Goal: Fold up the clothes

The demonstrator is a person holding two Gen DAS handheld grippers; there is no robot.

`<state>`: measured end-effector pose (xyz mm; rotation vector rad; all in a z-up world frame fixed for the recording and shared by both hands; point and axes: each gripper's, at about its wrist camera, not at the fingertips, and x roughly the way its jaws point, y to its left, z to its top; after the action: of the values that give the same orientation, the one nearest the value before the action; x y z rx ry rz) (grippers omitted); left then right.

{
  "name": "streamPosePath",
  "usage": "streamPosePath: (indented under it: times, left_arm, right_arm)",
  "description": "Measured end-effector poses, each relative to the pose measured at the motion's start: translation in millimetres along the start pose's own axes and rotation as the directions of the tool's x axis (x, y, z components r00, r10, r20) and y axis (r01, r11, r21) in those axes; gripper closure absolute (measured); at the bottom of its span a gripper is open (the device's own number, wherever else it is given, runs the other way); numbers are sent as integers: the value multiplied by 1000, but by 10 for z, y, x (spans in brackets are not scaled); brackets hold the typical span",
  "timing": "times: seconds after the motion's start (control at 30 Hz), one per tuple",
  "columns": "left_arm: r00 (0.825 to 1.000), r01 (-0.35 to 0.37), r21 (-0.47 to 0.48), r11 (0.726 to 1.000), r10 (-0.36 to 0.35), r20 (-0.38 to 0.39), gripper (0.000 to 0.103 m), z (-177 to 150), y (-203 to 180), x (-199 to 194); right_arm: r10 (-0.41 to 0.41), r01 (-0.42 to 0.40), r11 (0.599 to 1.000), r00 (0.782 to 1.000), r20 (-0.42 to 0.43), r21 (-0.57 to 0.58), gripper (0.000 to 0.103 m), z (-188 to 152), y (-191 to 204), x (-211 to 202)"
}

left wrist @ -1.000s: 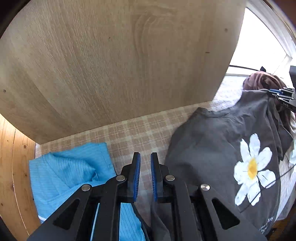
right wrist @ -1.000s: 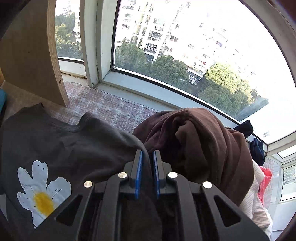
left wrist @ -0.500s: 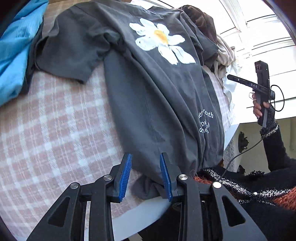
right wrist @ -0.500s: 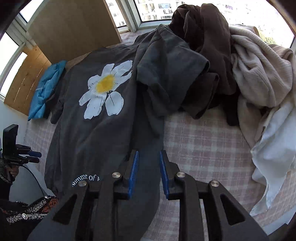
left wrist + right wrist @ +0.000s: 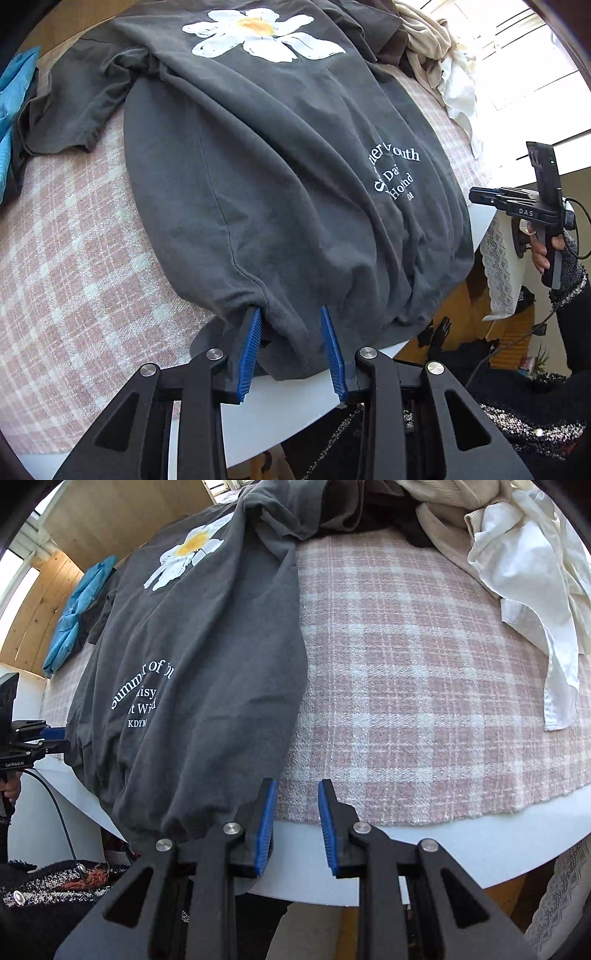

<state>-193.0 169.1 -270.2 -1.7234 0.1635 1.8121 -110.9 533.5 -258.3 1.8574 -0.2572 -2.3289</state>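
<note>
Now both grippers sit lower and closer to the near edge of the bench (image 5: 443,834) than half a second ago, and both sets of jaws have spread wider. One second back they were up at the collar end by the window; since then they've come round to the hem side.

Dark grey T-shirt (image 5: 280,177) lies print-up on the pink checked cloth (image 5: 424,672), long axis running away from the cameras: collar at the far end by the wooden panel, hem at the near edge and hanging slightly over it. Daisy print (image 5: 258,29) is far, white lettering near the hem. Shirt is creased lengthwise, one sleeve bunched toward the blue garment (image 5: 14,103).

Left gripper (image 5: 291,350): jaws released, straddling the hem corner. Cloth sits between the blue pads (image 5: 249,354), touching the left one; not clamped.

Right gripper (image 5: 293,823): jaws released, nothing between them but checked cloth and bench edge. The other hem corner lies just left of its left finger, partly behind it; can't tell if it touches.

Pile of brown, beige and white clothes (image 5: 517,546) sits at the far right, apart from the shirt's lower half.
</note>
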Motion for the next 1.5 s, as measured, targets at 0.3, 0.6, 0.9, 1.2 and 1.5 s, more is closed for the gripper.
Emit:
streamPosePath:
  times: [0.3, 0.6, 0.9, 1.2, 1.5]
  left_arm:
    - [985, 54, -175, 983, -24, 169, 99, -213, 227, -396]
    - [938, 2, -367, 930, 126, 324, 99, -546, 969, -1154]
    - [895, 53, -315, 948, 95, 437, 103, -553, 862, -1603]
    - [957, -42, -213, 976, 101, 273, 88, -297, 1015, -1323]
    - [987, -26, -131, 991, 46, 152, 65, -425, 764, -729]
  right_arm:
    - [71, -68, 988, 997, 20, -138, 64, -127, 22, -16]
    - [104, -99, 950, 995, -2, -297, 65, -11, 453, 304]
    - [257, -189, 938, 942, 216, -292, 101, 512, 543, -728]
    - [27, 6, 968, 991, 129, -250, 86, 1156, 474, -578]
    - [183, -189, 975, 981, -62, -114, 69, 268, 432, 79]
